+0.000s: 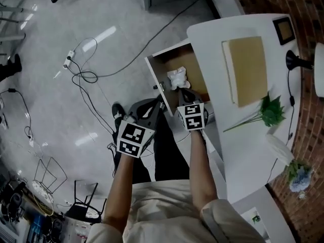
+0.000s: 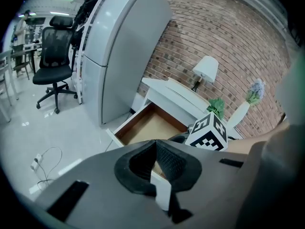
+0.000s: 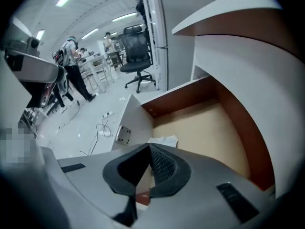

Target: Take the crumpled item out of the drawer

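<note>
The wooden drawer [image 1: 163, 64] of the white desk is pulled out. A crumpled white paper [image 1: 177, 77] lies in it near its front. My right gripper [image 1: 183, 91] hovers at the drawer's near end, just short of the paper, jaws shut and empty. In the right gripper view the paper [image 3: 164, 141] shows right beyond the right gripper [image 3: 149, 147], on the drawer floor [image 3: 205, 128]. My left gripper [image 1: 160, 103] hangs over the floor beside the drawer front, jaws shut with nothing in them. The left gripper view shows the left gripper [image 2: 153, 144] before the open drawer [image 2: 147, 125].
A tan board [image 1: 246, 70], a green sprig [image 1: 268, 110], a black lamp base [image 1: 296, 61] and a white vase [image 1: 279, 148] are on the desk top [image 1: 248, 156]. Cables [image 1: 81, 70] trail over the floor. A tall grey cabinet [image 2: 119, 46] stands left of the desk.
</note>
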Demonstrator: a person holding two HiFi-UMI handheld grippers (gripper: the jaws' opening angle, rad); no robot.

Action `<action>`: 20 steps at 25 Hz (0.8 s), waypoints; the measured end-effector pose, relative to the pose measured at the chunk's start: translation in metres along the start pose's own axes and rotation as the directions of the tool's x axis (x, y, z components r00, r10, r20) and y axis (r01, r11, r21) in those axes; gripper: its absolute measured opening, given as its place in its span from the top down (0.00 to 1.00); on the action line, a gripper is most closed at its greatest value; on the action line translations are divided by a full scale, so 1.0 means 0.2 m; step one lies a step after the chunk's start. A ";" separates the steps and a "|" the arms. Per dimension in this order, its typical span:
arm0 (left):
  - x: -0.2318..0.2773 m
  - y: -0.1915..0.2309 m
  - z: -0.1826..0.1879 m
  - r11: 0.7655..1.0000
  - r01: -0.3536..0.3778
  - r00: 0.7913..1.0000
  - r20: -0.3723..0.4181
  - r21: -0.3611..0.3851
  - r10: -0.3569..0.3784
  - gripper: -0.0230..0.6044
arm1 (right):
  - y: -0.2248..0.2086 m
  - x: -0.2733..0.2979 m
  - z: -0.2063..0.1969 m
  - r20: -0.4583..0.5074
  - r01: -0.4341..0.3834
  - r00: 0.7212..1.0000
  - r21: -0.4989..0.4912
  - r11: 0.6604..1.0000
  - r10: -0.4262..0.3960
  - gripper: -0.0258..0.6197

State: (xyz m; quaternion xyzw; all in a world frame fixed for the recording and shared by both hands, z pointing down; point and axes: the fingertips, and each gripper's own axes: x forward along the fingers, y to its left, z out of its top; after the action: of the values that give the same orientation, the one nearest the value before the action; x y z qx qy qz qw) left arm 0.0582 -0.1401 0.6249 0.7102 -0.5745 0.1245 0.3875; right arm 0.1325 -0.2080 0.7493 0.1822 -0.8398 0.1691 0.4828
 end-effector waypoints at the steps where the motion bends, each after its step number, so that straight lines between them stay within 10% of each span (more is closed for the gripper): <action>1: 0.01 0.02 -0.01 1.000 -0.007 1.000 0.000 -0.007 0.007 0.94 | 0.01 0.02 0.01 -0.011 -0.003 1.000 -0.039 0.999 0.002 0.92; 20: 0.25 0.04 -0.05 0.997 -0.036 0.998 0.043 -0.061 0.038 0.94 | -0.07 0.26 -0.03 -0.146 -0.070 0.989 -0.280 0.957 0.029 0.82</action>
State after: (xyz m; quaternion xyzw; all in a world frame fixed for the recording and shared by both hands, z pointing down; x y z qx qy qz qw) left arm 0.0693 -0.1706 0.6660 0.6900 -0.5994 0.0985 0.3937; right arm 0.1199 -0.2245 0.7996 0.0775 -0.8234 0.0712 0.5576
